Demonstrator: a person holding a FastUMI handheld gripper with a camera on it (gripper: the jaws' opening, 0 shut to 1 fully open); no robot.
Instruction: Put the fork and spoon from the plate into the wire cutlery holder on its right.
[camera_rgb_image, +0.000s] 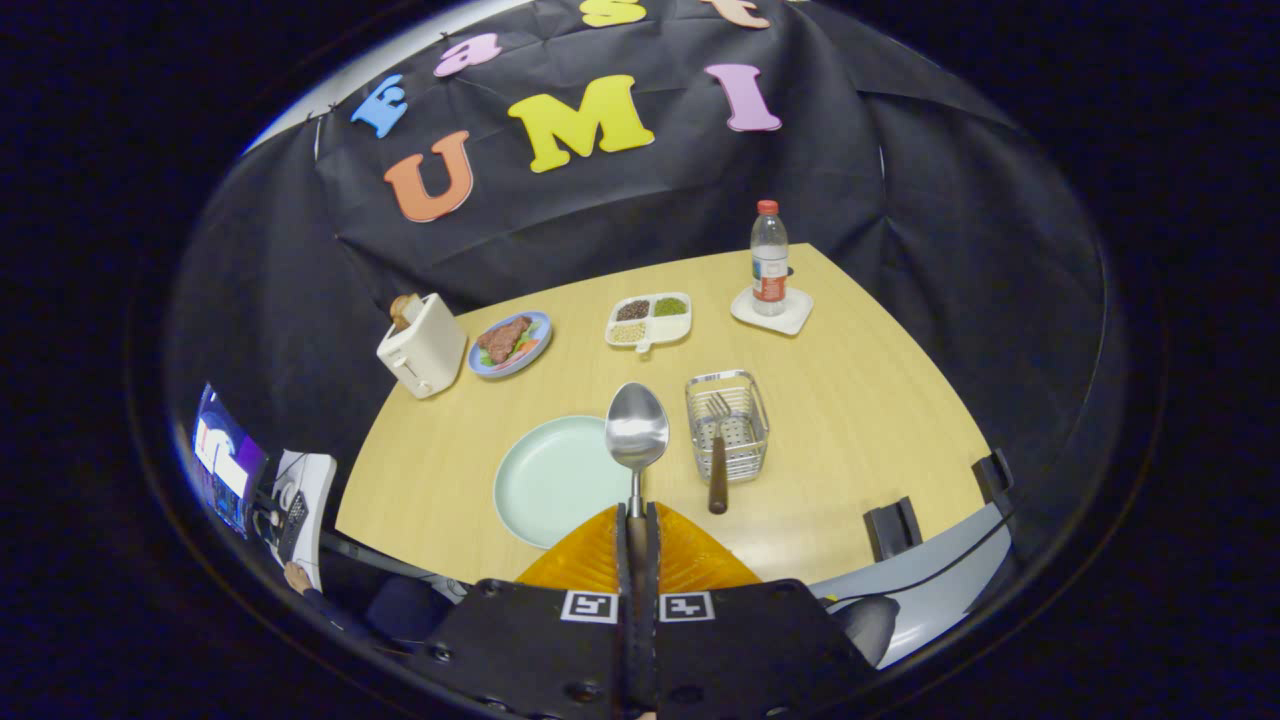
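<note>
So I've got the spoon (637, 432) clamped in the tongs (637, 520), both fingers squeezed tight on its handle. It runs straight out along the fingers, bowl at the far end with the hollow side facing me, hanging above the table (860, 420) and overlapping the right rim of the plate (550, 478). Most of the handle is swallowed between the fingers, so I only see a short bit of the neck below the bowl.

The fork (718, 450) is in the holder (727, 425), just right of the spoon. It's tines-first, tines deep in the basket toward the far side, brown handle sticking out over the near edge toward me. The wire mesh makes the tines a bit hard to read. The near edge of the plate is cut off by the fingers.

Further back on the table: a toaster (421, 344) with bread poking out, a small plate of food (510, 343), a divided tray (648, 320) with three fillings I can't identify, and a bottle (769, 258) standing on a white coaster (771, 310). Off the left edge of the table there's a lit screen (222, 460), too blurry to make out.
</note>
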